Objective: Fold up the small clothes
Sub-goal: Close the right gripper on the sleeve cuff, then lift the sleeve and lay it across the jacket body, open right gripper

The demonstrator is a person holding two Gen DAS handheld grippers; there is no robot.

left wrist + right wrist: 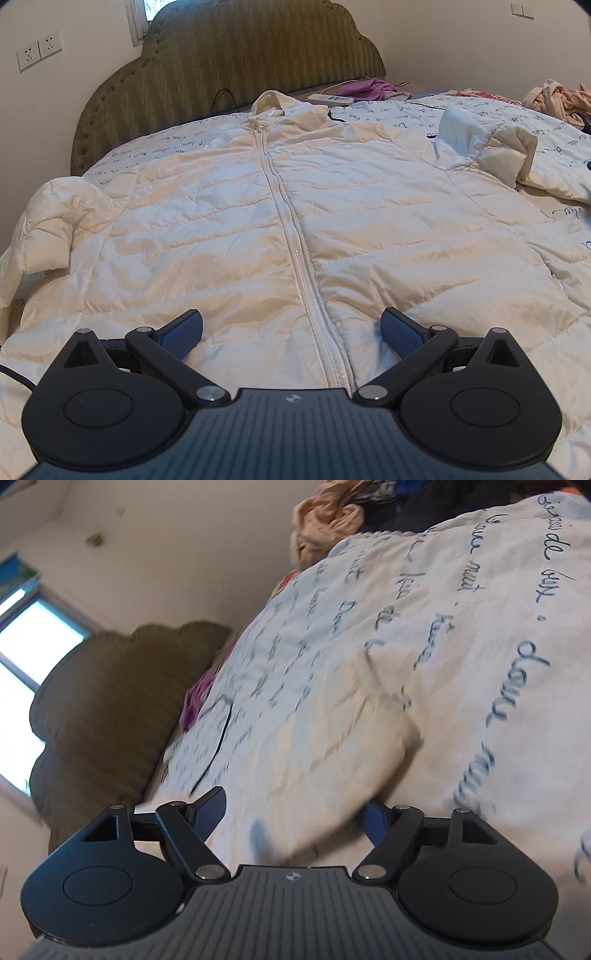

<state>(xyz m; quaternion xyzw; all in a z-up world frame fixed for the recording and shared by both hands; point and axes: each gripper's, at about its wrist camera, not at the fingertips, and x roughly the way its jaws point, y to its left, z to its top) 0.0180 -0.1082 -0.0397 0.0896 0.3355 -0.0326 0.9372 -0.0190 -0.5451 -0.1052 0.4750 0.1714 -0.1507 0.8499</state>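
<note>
A white quilted hooded jacket (221,229) lies front up on the bed, zipper (291,229) closed, hood (273,105) toward the headboard. My left gripper (291,332) hovers open over the hem, one blue pad on each side of the zipper, holding nothing. One sleeve (55,221) bunches at the left edge; the other sleeve (506,155) is crumpled up at the right. In the tilted, blurred right wrist view, a cream sleeve end (332,746) runs between the fingers of my right gripper (291,812). Its jaws stand wide on either side of the cloth, which partly hides the right pad.
The bed sheet (461,627) carries blue handwriting print. The olive padded headboard (240,55) stands at the far side. A pile of peach clothes (561,99) lies far right, and a purple garment (365,88) and a white power strip (330,98) lie near the headboard.
</note>
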